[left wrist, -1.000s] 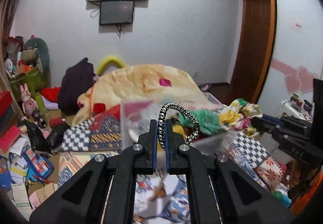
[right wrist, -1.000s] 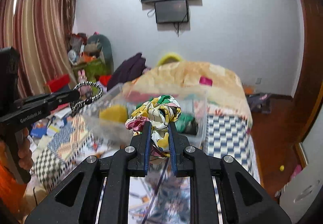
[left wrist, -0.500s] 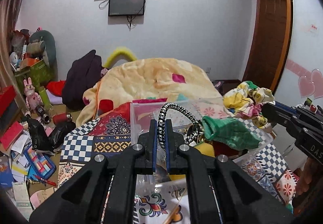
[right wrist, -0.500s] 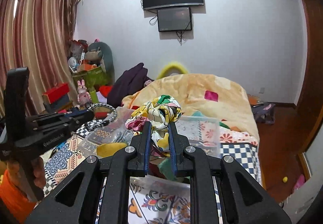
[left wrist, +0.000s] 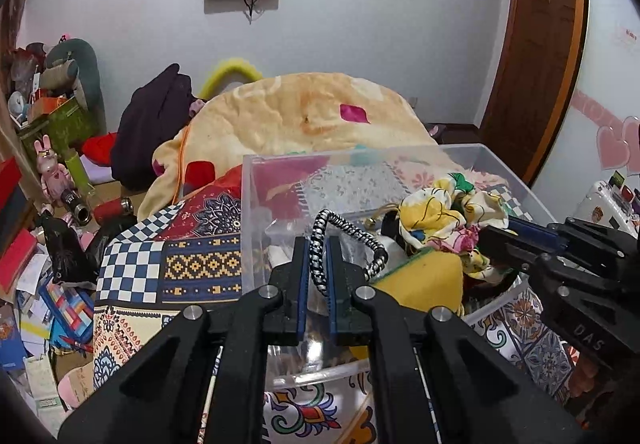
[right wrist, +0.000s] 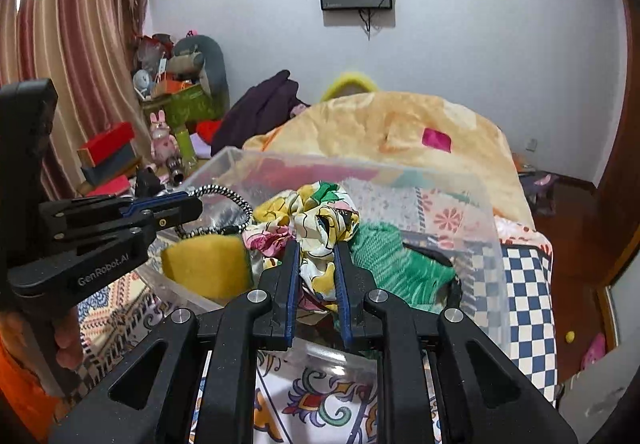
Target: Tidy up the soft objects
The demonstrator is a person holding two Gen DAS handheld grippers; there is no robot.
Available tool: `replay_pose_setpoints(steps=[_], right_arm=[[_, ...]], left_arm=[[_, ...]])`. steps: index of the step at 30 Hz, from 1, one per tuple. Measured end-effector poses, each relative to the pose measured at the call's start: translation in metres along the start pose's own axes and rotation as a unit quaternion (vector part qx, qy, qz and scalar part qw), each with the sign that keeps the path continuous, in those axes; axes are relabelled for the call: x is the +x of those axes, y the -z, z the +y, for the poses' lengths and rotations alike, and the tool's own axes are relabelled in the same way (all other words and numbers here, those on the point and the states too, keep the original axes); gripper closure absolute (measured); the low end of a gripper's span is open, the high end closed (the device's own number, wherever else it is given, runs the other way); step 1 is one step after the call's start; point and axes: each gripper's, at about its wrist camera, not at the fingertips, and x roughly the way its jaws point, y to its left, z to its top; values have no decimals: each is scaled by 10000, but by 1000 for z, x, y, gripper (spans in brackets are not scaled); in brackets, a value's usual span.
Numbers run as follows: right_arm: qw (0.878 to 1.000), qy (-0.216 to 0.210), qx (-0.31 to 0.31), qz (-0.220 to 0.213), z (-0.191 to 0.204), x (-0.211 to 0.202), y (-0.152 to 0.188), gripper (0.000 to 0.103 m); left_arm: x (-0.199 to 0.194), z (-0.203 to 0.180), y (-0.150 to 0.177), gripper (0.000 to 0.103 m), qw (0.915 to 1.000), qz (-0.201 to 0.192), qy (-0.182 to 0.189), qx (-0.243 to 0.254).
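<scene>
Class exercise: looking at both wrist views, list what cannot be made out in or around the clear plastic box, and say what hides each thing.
- Floor of the clear plastic box: both views, covered by the yellow sponge and green knitted cloth.
- Lower part of the floral fabric scrunchie: right wrist view, behind the right gripper fingers.
- Far end of the black-and-white braided band: left wrist view, drops behind the sponge.

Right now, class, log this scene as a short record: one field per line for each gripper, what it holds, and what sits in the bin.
left gripper: shut on the black-and-white braided loop, over the bin's near side
right gripper: shut on the floral scrunchie, over the bin
clear plastic bin: on the patterned bedspread, open top
inside bin: yellow sponge, green knit cloth
</scene>
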Motion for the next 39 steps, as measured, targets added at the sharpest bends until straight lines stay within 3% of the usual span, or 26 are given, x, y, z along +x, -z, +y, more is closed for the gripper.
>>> replay_pose_setpoints(steps=[4, 9, 14, 23, 27, 32, 34, 39], right_arm=[[10000, 69, -41, 49, 1, -2, -1, 80], [9998, 171, -58, -16, 1, -10, -3, 60], [9997, 123, -23, -217, -1, -31, -10, 59], [9944, 84, 44, -1050, 1, -108, -26, 59], [9898, 110, 27, -1421, 5, -143, -28, 58], [9825, 178, 20, -1853, 13, -179, -27, 43], [9800, 190, 20, -1983, 16, -188, -26, 32], [9746, 270, -33, -2225, 24, -204, -25, 18]], left_arm=[[-3, -2, 1, 95, 10000, 47, 18, 6], [-18, -3, 1, 86, 10000, -50, 78, 9], [-46, -7, -5, 82, 9994, -307, 164, 26], [-122, -29, -19, 81, 9930, -1094, 428, 131], [-159, -40, -20, 59, 9875, -1481, 509, 178], [-201, -53, -17, 42, 9799, -1904, 527, 276], [-212, -56, -15, 30, 9779, -2004, 526, 282], [-234, -64, -9, 18, 9739, -2186, 519, 337]])
